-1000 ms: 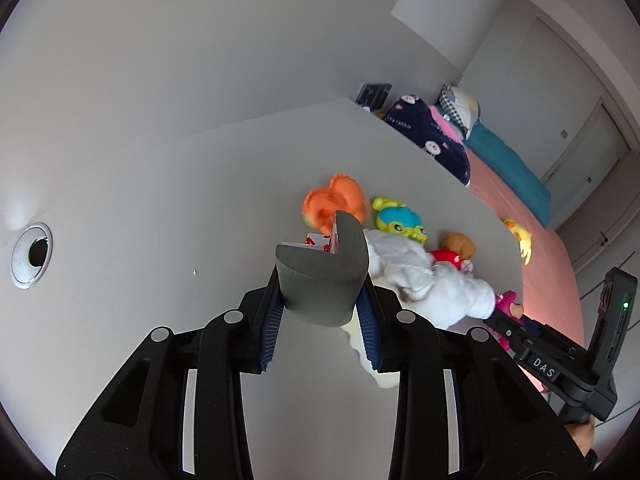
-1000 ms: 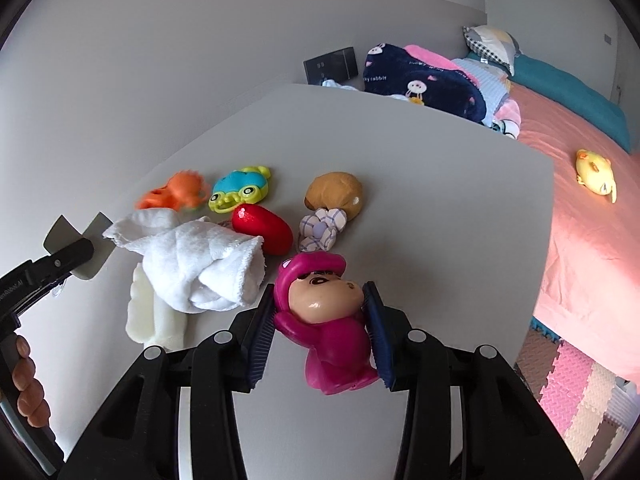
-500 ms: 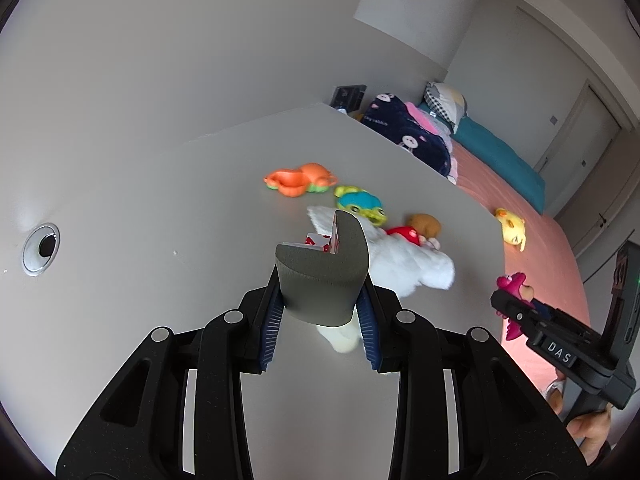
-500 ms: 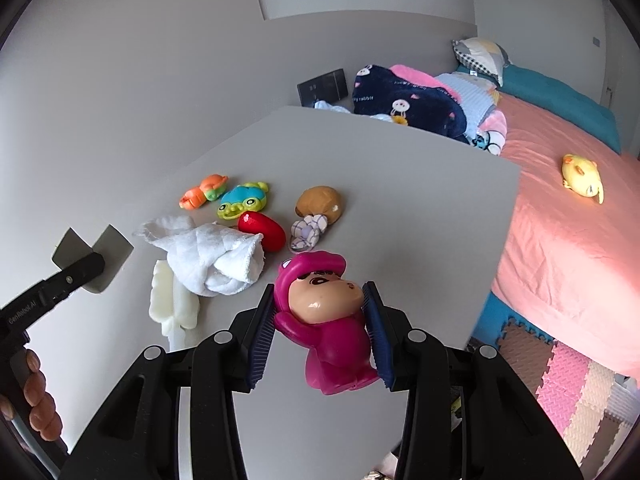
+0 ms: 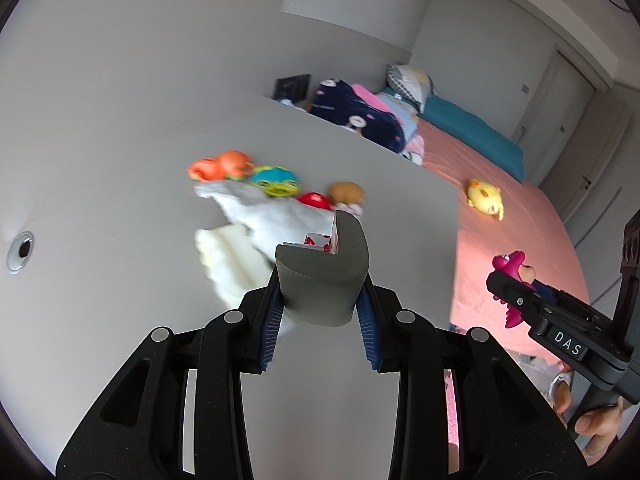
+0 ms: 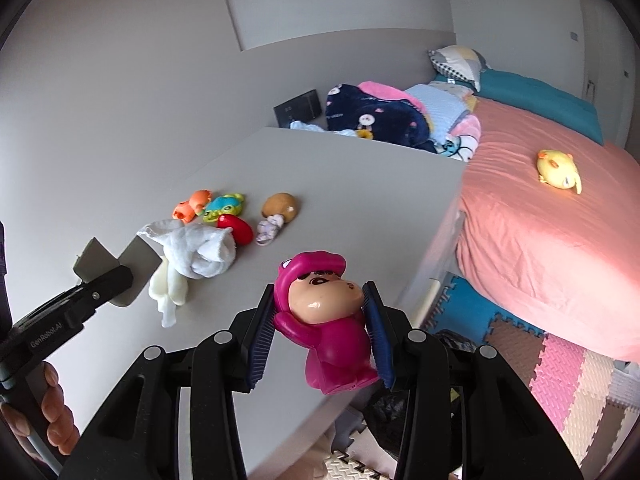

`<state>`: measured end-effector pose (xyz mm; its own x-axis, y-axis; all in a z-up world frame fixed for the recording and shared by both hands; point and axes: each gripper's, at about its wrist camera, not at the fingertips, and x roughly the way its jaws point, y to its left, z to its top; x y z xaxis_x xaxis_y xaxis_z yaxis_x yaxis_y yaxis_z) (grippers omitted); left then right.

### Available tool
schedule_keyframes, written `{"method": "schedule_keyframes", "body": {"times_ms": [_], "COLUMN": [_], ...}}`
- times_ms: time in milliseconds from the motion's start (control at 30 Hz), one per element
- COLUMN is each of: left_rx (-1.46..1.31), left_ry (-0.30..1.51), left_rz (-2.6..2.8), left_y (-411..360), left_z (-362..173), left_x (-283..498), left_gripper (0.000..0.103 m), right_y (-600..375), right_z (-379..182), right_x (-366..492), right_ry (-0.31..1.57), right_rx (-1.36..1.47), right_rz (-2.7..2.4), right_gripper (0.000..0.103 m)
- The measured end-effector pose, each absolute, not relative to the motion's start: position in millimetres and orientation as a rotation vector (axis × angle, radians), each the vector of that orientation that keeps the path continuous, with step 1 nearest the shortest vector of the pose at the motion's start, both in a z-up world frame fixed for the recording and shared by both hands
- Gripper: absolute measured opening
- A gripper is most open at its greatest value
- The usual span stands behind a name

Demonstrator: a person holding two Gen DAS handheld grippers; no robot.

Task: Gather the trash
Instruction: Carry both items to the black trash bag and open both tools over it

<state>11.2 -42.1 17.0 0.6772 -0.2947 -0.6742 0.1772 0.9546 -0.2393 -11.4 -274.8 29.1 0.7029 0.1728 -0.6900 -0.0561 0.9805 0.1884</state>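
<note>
My left gripper is shut on a grey foam corner piece with a red-and-white sticker inside, held above the grey table. It also shows at the left of the right wrist view. My right gripper is shut on a magenta cartoon figure toy, held above the table's near right edge. That toy shows at the right of the left wrist view. A white towel and a cream cloth lie on the table.
Small toys lie beyond the towel: an orange one, a teal one, a red one, a brown-haired doll. A pink bed with a yellow plush stands right. Foam floor mats and a dark bag lie below.
Both grippers have pulled back and up from the table with their objects still held. The toys and towel look smaller and farther away, and the floor mats now show.
</note>
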Motion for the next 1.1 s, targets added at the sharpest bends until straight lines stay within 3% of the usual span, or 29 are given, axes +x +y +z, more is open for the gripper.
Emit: {"method": "schedule_keyframes", "body": {"times_ms": [1100], "left_rx": [0.111], "left_ry": [0.862], "left_rz": [-0.58], "left_y": [-251.8], "left_z": [-5.8], "left_x": [-0.8], "left_gripper": [0.034], "right_y": [-446.2], "right_z": [17.5], "right_x": [-84.7], "right_ry": [0.764], "right_rx": [0.288], "right_rz": [-0.186], "right_gripper": [0.044]}}
